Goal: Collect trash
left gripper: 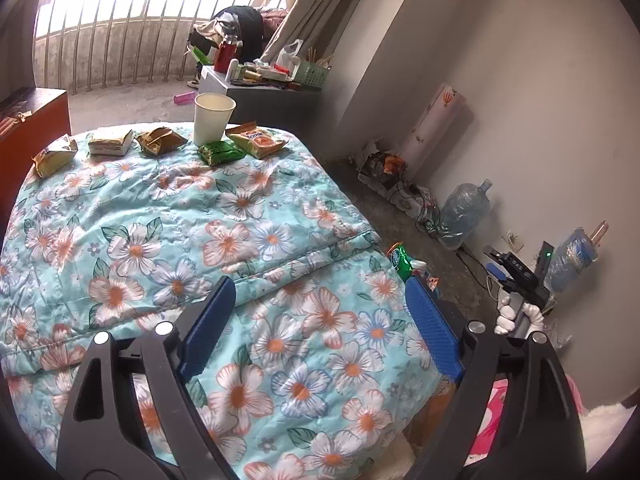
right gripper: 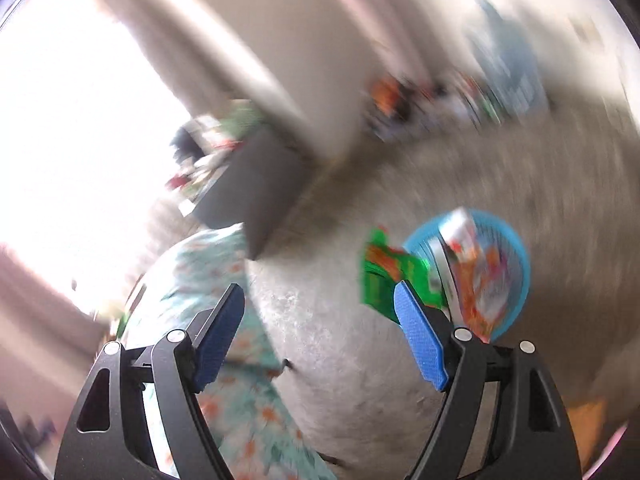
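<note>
Bed with a floral quilt (left gripper: pixel 240 216) fills the left wrist view, and we've got wrappers (left gripper: pixel 160 141) plus a paper cup (left gripper: pixel 212 118) lined up along the far edge. Our left gripper (left gripper: pixel 316 312) hangs wide open over the quilt, holding nothing, so the next grab means reaching across.

Right wrist view is blurry, but it shows what the other barely does: the blue bin (right gripper: pixel 516 276) on the floor, already stuffed with packets (right gripper: pixel 472 280). Right gripper (right gripper: pixel 320 312) is spread open and empty too.
</note>
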`<state>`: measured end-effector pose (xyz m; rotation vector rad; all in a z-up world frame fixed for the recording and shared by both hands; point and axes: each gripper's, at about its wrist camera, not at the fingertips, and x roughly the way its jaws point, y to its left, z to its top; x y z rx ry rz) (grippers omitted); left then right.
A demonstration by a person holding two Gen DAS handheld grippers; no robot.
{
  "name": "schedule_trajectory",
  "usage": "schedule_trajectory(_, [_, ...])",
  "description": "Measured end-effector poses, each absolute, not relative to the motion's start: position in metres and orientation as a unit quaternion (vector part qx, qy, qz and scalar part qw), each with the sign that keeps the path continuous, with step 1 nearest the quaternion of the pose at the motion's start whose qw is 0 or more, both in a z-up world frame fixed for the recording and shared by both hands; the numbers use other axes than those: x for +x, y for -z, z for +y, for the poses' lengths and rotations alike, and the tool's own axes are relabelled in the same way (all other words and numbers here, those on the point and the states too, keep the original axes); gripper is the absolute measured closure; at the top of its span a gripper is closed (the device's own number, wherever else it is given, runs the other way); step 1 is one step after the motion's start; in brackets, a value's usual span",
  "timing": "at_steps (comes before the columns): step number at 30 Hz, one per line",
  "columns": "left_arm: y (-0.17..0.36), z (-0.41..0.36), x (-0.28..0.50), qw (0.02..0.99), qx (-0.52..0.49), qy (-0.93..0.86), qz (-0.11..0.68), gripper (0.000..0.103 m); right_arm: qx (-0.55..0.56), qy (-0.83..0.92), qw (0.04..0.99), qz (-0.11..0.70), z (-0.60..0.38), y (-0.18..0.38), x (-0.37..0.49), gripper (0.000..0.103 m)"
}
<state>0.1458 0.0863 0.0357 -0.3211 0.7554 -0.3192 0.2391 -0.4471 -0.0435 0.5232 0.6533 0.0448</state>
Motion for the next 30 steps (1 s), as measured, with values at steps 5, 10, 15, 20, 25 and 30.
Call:
schedule_trajectory(5, [-0.041, 0.063, 0.12, 0.92, -0.158, 0.099, 0.343, 0.009, 0.129, -0.034, 0.96, 0.244, -0.366, -0.044, 0.158, 0.007])
schedule_trajectory(10, [-0.032, 0.033, 0.099, 0.923, -0.143, 0.058, 0.353, 0.009, 0.067, -0.04, 0.972, 0.22, -0.305, -0.076, 0.094, 0.007])
schedule_trajectory(15, [-0.021, 0.009, 0.074, 0.93, -0.1, 0.021, 0.353, 0.009, -0.031, -0.038, 0.957, 0.287, -0.255, -0.062, 0.062, 0.007])
schedule_trajectory(20, [-0.013, 0.003, 0.059, 0.922, -0.095, 0.002, 0.376, 0.009, -0.052, -0.043, 0.932, 0.357, -0.242, -0.033, 0.052, 0.007])
schedule_trajectory(25, [-0.002, -0.004, 0.056, 0.907, -0.075, -0.01, 0.413, 0.009, -0.059, -0.028, 0.917, 0.394, -0.246, -0.018, 0.049, 0.007])
schedule_trajectory(30, [0.0, -0.008, 0.055, 0.899, -0.068, -0.014, 0.432, 0.009, -0.075, -0.012, 0.908, 0.411, -0.252, -0.007, 0.052, 0.007])
